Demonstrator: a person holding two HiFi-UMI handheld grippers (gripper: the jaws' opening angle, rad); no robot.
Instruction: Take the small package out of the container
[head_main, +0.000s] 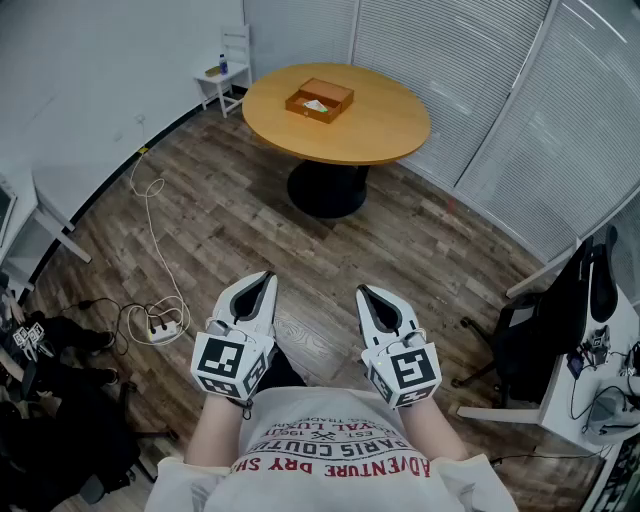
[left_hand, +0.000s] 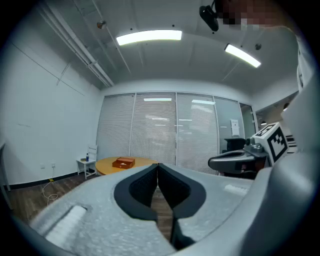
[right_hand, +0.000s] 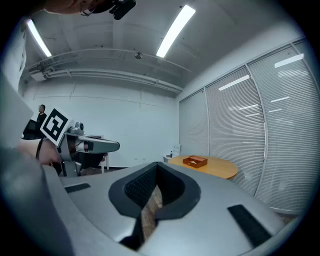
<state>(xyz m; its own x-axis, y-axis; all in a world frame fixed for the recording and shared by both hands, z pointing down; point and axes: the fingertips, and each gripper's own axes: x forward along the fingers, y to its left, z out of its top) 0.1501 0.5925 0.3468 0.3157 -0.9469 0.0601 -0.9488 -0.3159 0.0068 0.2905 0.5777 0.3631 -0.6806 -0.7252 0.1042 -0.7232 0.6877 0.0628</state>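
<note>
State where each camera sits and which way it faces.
Head view: on the person's head, facing steeply down; left gripper, right gripper, forearms, shirt.
Left gripper view: on that gripper, along its shut jaws; right gripper rightward.
Right gripper view: likewise, shut jaws; left gripper leftward.
All share the table bearing the box.

T-shirt (head_main: 330, 412) txt: "ADVENTURE DRY"

A round wooden table (head_main: 385, 130) on a black pedestal (head_main: 328, 190) stands on the plank floor (head_main: 240, 235), near slatted blinds (head_main: 470, 70). A small white chair (head_main: 230, 65) sits by the wall; a white cable (head_main: 148, 205) trails to a power strip (head_main: 162, 328)
</note>
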